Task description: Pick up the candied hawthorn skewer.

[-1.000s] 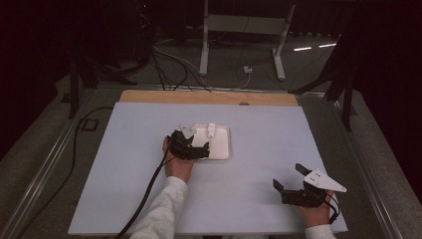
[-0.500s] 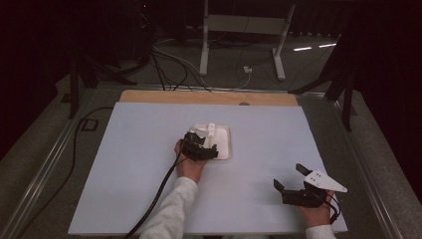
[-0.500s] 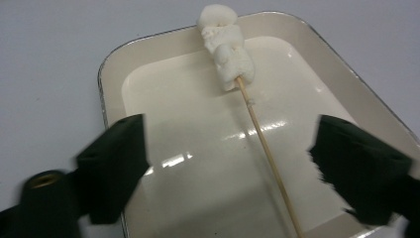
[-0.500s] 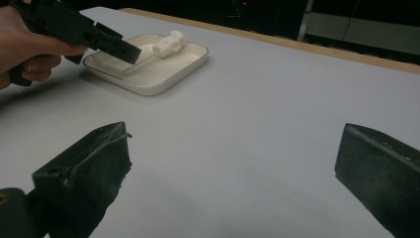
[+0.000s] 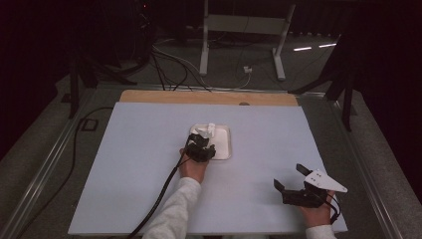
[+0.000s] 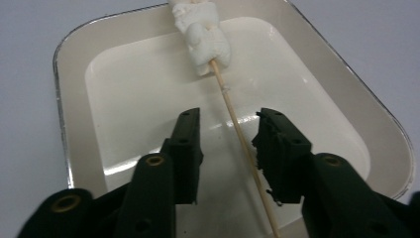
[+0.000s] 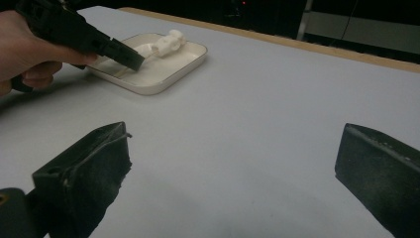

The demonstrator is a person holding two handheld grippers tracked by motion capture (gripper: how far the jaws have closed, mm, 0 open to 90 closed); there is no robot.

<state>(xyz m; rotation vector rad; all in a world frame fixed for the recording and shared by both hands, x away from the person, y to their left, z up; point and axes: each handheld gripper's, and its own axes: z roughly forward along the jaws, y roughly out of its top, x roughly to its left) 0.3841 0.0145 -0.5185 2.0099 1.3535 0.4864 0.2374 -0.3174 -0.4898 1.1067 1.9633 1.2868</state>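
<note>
Skewer (image 6: 233, 116) with white lumps lies in the tray (image 6: 74, 74) mid-tabletop, between my left gripper (image 6: 225, 136) jaws, which stand apart: grasp not yet made. My right gripper (image 5: 293, 181) waits, jaws wide, near the tabletop's near right corner.

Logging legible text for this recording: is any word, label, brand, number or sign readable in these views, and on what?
None readable. The white tray, the skewer with its white pieces, the pale table sheet, the left gripper and the right gripper bear no visible lettering. The grey plate on the right gripper looks blank.
</note>
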